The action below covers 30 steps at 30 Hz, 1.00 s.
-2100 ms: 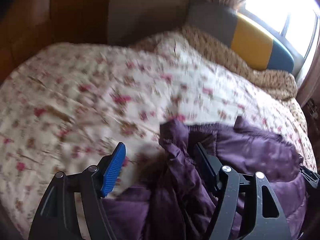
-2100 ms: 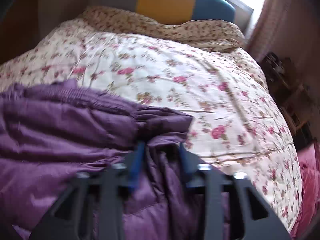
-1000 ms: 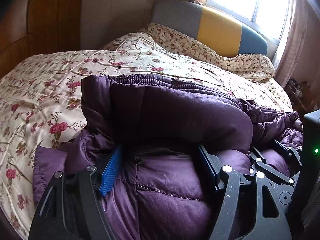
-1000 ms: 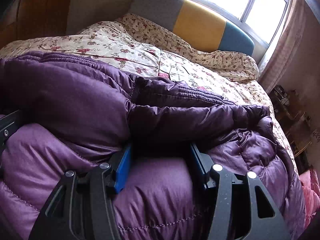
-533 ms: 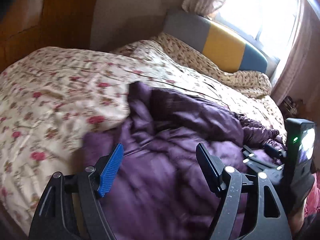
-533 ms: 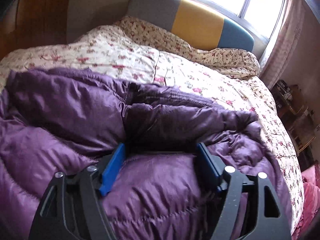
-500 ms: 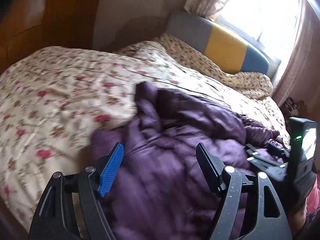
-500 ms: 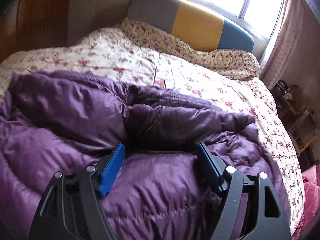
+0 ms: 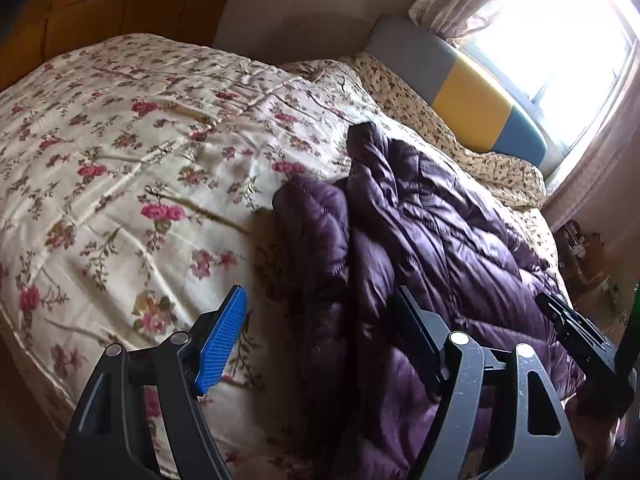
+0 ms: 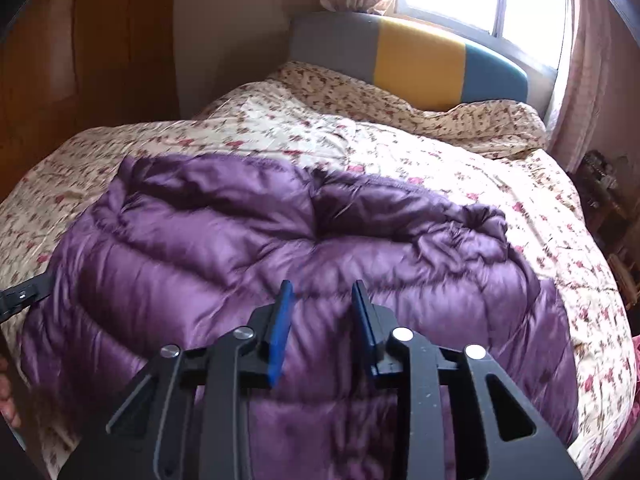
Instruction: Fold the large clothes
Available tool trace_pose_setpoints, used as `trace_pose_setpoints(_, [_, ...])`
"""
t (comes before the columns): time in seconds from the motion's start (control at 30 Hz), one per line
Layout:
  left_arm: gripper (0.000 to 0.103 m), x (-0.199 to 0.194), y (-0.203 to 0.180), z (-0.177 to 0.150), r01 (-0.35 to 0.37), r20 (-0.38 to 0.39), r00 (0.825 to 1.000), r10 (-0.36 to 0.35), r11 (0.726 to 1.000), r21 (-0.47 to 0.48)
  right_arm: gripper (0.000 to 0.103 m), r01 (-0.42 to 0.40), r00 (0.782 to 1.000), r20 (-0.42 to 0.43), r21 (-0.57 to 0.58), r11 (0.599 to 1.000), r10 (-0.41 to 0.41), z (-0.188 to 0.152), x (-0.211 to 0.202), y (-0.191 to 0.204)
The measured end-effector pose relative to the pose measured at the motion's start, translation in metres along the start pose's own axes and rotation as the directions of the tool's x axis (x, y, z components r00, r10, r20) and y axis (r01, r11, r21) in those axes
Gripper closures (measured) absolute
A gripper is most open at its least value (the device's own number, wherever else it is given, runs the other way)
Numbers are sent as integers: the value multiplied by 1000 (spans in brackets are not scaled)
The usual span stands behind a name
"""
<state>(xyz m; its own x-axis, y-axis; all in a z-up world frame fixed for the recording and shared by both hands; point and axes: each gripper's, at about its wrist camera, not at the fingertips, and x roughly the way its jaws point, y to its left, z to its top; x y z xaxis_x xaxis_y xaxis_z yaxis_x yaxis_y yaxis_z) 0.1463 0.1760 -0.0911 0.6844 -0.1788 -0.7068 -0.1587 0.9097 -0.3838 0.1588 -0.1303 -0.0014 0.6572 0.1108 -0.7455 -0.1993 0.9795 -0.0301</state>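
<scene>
Purple and puffy, the jacket [image 9: 432,232] lies bunched on the flowered bed [image 9: 120,152]; the left hand-held gripper [image 9: 320,336] hangs released over its left edge, and the right hand-held gripper [image 10: 322,320], part-spread, grasps nothing above the middle. To fold well, I judge each should pinch a seamed edge, not slippery padding, and lift together.
</scene>
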Motion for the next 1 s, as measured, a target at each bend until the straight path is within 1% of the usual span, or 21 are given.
trace_pose_setpoints(0.07, [29, 3, -1, -3, 4, -8, 1000, -4, 1000, 2, 82, 3, 1000, -10, -19, 1000, -4, -7, 2, 9])
trace_pose_setpoints(0.2, [29, 3, -5, -6, -21, -12, 1000, 21, 999, 27, 82, 11, 999, -38, -37, 999, -12, -21, 13, 14])
trace_pose_setpoints(0.3, [29, 0, -10, -6, -49, 2, 999, 49, 997, 67, 82, 10, 999, -40, -40, 999, -12, -27, 21, 14])
trace_pose_setpoints(0.43, [29, -4, -21, -8, -88, 24, 996, 86, 986, 139, 82, 19, 999, -32, -46, 999, -20, -33, 24, 16])
trace_pose_setpoints(0.53, [29, -5, -22, -9, -89, 28, 996, 85, 984, 154, 82, 24, 999, -28, -47, 999, -25, -34, 26, 17])
trace_pose_setpoints(1.0, [29, 2, -16, -11, -45, 15, 999, 43, 988, 145, 82, 50, 999, -14, -67, 996, -51, -40, 29, 21])
